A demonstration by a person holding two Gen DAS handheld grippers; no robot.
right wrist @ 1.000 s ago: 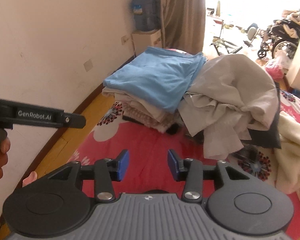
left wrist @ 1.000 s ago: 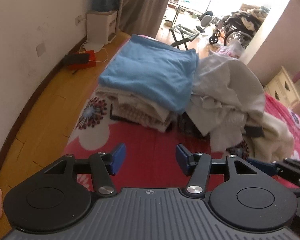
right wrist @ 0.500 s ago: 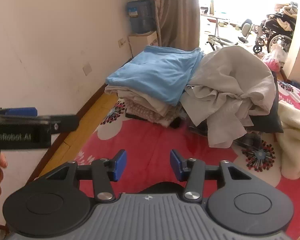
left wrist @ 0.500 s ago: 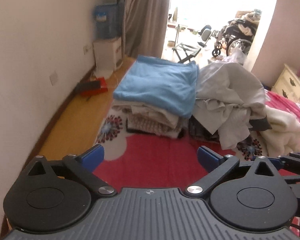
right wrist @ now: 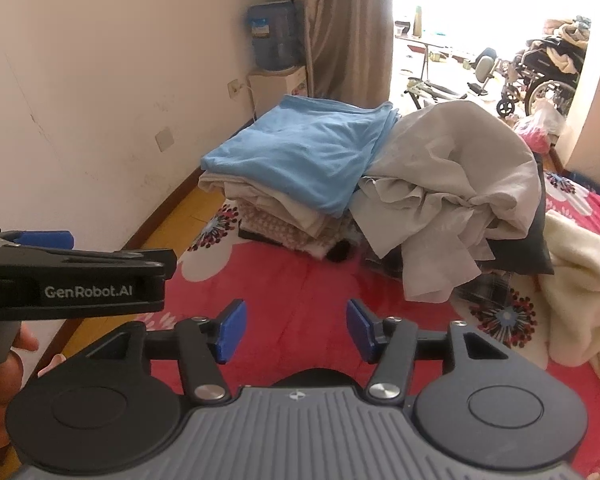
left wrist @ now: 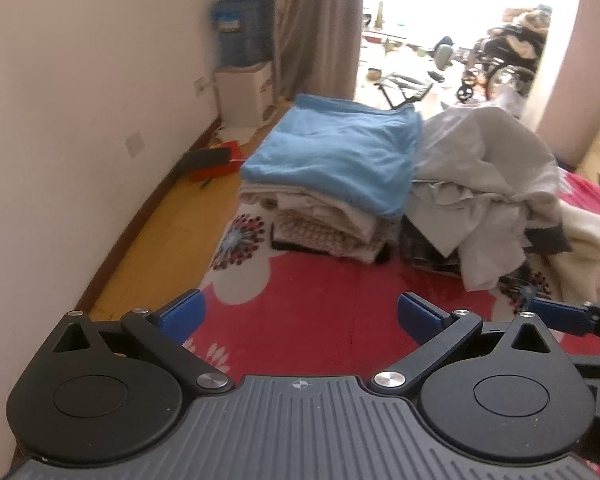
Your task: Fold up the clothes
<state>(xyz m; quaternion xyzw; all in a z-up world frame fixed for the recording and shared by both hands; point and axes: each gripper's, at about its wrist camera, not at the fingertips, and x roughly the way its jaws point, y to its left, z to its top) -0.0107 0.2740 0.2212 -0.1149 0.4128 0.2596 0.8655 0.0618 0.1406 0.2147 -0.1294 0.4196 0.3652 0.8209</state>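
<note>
On a bed covered with a red floral blanket (left wrist: pixel 308 312), we hold both grippers empty above the bare stretch in front of the laundry: the left gripper (left wrist: pixel 300 316) has its jaws spread as wide as they go with nothing between them, and the right gripper (right wrist: pixel 294 330) shows its jaws parting, also with only blanket between them. The task's clothes sit well beyond the fingertips. A folded stack (left wrist: pixel 328 216) topped by a light blue garment (left wrist: pixel 336 152) stands on the blanket's far side, nearest the wall, and touching that stack on its other side slumps an unfolded grey heap (right wrist: pixel 452 184), with a cream fleece (right wrist: pixel 580 280) beyond the heap. We judge the step in hand to be fetching the next unfolded piece, most likely from the grey heap. To do it well, we would single out one garment by a loose hanging edge on the side of the heap facing us, pinch only one layer, and draw it toward the open blanket without dragging against the folded stack, whose blue top overhangs beside the heap. Both grippers should take separate corners so the cloth spreads flat.
</note>
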